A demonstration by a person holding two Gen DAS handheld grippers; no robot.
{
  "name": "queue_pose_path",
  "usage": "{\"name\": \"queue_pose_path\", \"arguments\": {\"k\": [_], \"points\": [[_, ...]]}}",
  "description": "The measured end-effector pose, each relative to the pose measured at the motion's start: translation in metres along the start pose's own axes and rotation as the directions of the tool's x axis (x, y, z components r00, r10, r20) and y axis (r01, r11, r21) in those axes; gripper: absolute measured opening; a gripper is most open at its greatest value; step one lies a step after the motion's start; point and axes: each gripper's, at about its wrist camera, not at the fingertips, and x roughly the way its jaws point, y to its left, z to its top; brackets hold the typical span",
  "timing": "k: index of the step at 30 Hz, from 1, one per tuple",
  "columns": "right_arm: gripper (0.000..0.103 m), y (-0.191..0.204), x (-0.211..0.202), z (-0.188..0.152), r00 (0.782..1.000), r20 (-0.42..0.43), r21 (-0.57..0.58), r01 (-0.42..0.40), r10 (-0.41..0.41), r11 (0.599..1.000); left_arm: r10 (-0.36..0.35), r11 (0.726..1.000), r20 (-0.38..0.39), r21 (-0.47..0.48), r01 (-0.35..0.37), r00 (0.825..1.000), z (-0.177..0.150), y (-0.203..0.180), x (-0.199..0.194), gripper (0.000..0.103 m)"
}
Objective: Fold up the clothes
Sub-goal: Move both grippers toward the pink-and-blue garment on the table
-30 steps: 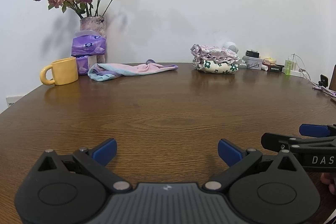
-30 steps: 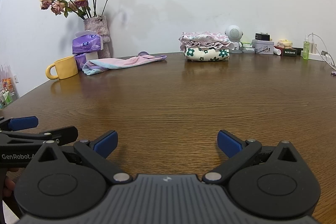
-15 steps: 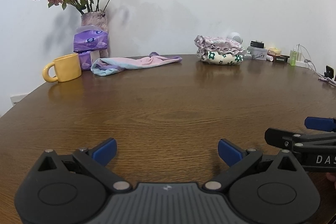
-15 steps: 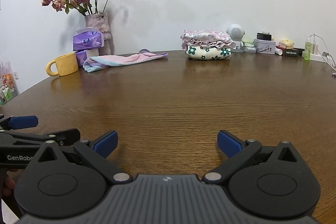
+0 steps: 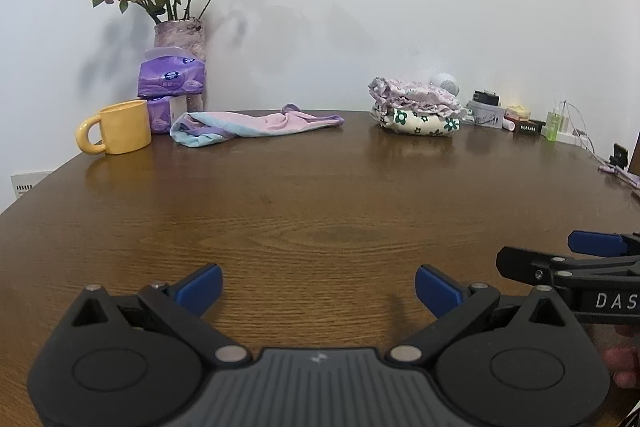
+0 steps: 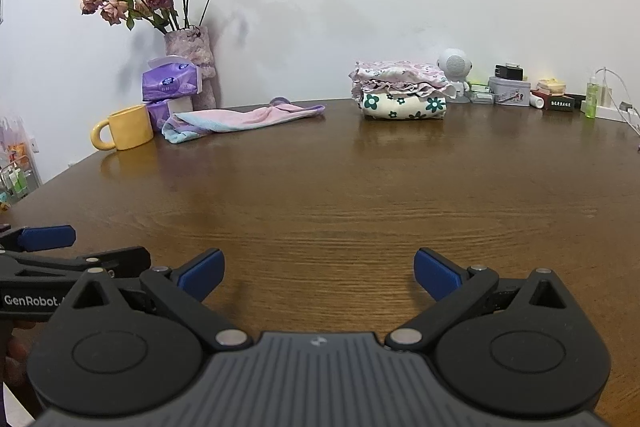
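A crumpled pink, light-blue and purple garment (image 5: pixel 256 128) (image 6: pixel 240 119) lies unfolded at the far left of the brown wooden table (image 5: pixel 320 211). A stack of folded floral clothes (image 5: pixel 416 107) (image 6: pixel 400 91) sits at the far middle-right. My left gripper (image 5: pixel 318 286) hovers open over bare wood near the front edge, holding nothing. My right gripper (image 6: pixel 319 271) is open too, beside it and just as empty. Each gripper shows at the edge of the other's view: the right one (image 5: pixel 576 259), the left one (image 6: pixel 76 251).
A yellow mug (image 5: pixel 120 133), purple tissue packs (image 5: pixel 172 79) and a vase of dried roses (image 5: pixel 180 35) stand at the far left. A small white speaker (image 6: pixel 456 67), boxes, a green bottle (image 6: pixel 591 99) and cables crowd the far right edge.
Both views have shifted slightly; the left wrist camera has tilted a little, so the far objects sit differently in frame. Both grippers stay open and empty.
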Motion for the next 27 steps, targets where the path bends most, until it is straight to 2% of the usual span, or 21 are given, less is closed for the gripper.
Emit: {"name": "queue_pose_path", "arguments": {"k": [5, 14, 21, 25, 27], "points": [[0.103, 0.002, 0.002, 0.008, 1.000, -0.001, 0.002, -0.020, 0.020, 1.000, -0.007, 0.999, -0.006, -0.032, 0.006, 1.000, 0.009, 0.007, 0.000, 0.103], [0.103, 0.005, 0.010, 0.036, 0.998, 0.014, 0.024, -0.066, 0.066, 0.998, -0.067, 0.991, -0.027, -0.120, 0.063, 0.997, 0.035, 0.027, 0.001, 0.103], [0.103, 0.005, 0.017, 0.064, 0.992, 0.029, 0.054, -0.123, 0.122, 0.991, -0.089, 0.989, 0.001, -0.117, 0.088, 0.996, 0.060, 0.034, 0.001, 0.103], [0.103, 0.004, 0.025, 0.084, 0.986, -0.002, 0.067, -0.167, 0.168, 0.984, -0.078, 0.991, 0.007, -0.104, 0.079, 0.997, 0.077, 0.040, 0.006, 0.103], [0.103, 0.005, 0.030, 0.095, 0.982, -0.010, 0.068, -0.189, 0.190, 0.980, -0.104, 0.990, 0.030, -0.088, 0.106, 0.994, 0.089, 0.045, 0.007, 0.103]]}}
